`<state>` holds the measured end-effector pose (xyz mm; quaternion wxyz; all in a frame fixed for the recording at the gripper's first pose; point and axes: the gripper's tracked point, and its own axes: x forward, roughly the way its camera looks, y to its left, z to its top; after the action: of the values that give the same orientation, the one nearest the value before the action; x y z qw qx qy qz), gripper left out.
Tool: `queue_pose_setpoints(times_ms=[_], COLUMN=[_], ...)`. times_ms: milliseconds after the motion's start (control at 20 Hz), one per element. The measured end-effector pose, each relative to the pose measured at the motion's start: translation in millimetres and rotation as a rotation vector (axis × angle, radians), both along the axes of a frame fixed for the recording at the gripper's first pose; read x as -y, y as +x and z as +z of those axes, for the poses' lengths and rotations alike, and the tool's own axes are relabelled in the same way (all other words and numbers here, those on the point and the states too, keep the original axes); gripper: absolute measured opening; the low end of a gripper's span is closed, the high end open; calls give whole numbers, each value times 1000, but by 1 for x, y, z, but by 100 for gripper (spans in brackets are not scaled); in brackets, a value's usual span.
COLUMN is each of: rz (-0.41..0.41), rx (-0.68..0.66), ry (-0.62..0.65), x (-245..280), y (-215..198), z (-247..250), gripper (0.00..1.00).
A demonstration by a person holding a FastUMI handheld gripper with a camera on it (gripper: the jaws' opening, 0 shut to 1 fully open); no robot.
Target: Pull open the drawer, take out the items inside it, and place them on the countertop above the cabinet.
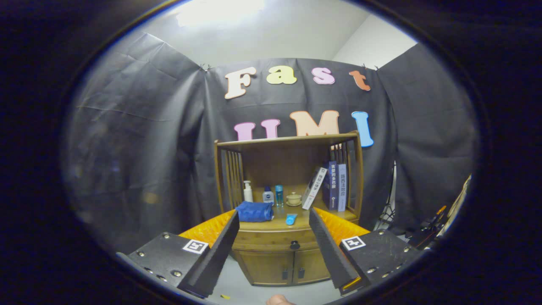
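Figure: the gripper faces a small wooden cabinet from some way off, its two fingers spread wide with nothing between them. Framed in the gap between the fingers, in the lower centre of the frame, lies the drawer, closed, with a dark round knob at the middle of its front. Below it stand two cabinet doors, each with a small dark pull.

Above the drawer runs the bench, roofed by a slatted wooden hutch. On it, from left to right: a white pump bottle, a folded blue cloth, a small bottle with a blue label, a slim blue bottle, a pale lidded cup, a blue tube lying flat, and several books, one leaning.

Handling, by judgement: the drawer is rigid wood and should slide straight out if pulled squarely. The knob is the only purchase; it is small, round and probably smooth, so the fingers must narrow a good deal and close on it from both sides, or they may slip off. What the drawer contains is hidden.

Writing: the book spines carry print too small to read. The small bottle's label is likewise illegible.
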<state>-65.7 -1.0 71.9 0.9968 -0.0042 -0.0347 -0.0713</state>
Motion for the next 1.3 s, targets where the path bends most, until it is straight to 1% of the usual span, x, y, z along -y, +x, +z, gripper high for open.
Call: queue_pose_setpoints(times_ms=[150, 450, 950, 1300], rz=[1, -9, 19, 24], rx=[2, -24, -48, -61], ry=[-23, -82, -92, -75], x=[0, -3, -17, -16], y=[-2, 8, 14, 15], z=[-3, -21, -38, -45], gripper=[99, 99, 99, 99])
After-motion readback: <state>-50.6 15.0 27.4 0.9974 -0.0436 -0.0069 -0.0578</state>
